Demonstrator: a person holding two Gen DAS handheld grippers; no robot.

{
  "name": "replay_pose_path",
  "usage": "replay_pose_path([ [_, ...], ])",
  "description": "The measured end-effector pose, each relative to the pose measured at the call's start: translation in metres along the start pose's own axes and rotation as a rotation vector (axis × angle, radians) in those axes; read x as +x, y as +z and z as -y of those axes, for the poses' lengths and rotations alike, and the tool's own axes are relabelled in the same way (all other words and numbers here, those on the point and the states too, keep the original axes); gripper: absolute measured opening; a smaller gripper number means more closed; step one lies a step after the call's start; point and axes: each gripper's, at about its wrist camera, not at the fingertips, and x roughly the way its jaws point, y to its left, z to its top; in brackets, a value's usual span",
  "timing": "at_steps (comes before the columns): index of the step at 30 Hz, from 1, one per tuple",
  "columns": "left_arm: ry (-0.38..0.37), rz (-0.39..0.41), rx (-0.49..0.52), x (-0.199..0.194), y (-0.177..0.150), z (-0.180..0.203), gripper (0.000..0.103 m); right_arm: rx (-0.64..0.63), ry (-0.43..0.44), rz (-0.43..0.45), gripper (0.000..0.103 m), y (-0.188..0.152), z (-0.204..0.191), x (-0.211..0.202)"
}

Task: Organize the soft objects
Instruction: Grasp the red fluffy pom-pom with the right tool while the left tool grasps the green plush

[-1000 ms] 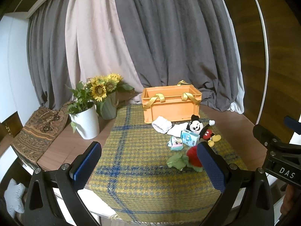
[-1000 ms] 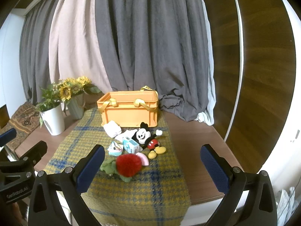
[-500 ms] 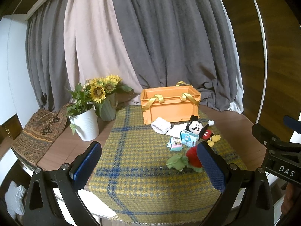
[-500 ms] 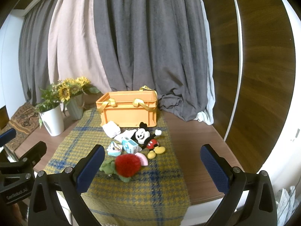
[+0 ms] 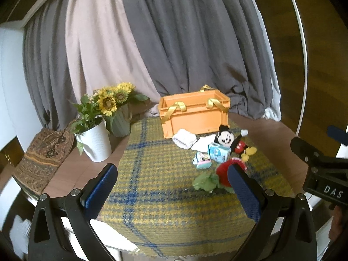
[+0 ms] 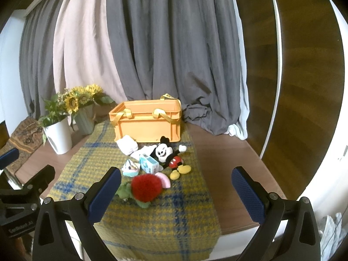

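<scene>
1. Both sets of fingers are spread wide and holding nothing: the left gripper [image 5: 174, 189] and the right gripper [image 6: 174, 191] hover at the near edge of the desk [image 6: 224, 152], well back from the toys. Nothing's in the orange crate [image 6: 150, 126] as far as I can tell, though its inside is mostly hidden from here.

2. The soft stuff is bunched in front of the crate on the plaid cloth [image 6: 152, 217]: mouse plush [image 6: 167, 154], white rolled towel [image 6: 127, 145], blue box [image 6: 149, 163], red pom-pom [image 6: 146, 187] with a green plush [image 6: 125, 192] touching it.

3. Biggest risk imo: everything's crowded, so closing on the pom-pom could drag the green plush or the pink piece [image 6: 163, 179] along.

4. Pinching low might snag the cloth and pull the whole pile.

5. The crate's yellow straps [image 6: 124, 115] droop over the rim and could catch a toy on the way in.

6. A wide left swing could knock the white flower pot [image 5: 94, 143].
</scene>
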Motion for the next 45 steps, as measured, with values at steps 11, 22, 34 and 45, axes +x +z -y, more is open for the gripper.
replay_pose_path([
  [11, -0.125, -0.064, 0.12, 0.071, -0.027, 0.014, 0.103, 0.028, 0.031, -0.122, 0.103, -0.022, -0.001, 0.061],
  [22, -0.273, -0.142, 0.236, 0.152, -0.048, 0.02, 0.095, 0.005, 0.025, -0.22, 0.094, -0.039, -0.028, 0.126],
  [34, -0.412, -0.189, 0.321, 0.198, -0.068, 0.031, 0.08, 0.067, 0.072, -0.328, 0.078, -0.056, -0.046, 0.181],
  [45, -0.466, -0.201, 0.359, 0.22, -0.076, 0.045, 0.065, 0.109, 0.102, -0.372, 0.07, -0.061, -0.051, 0.218],
])
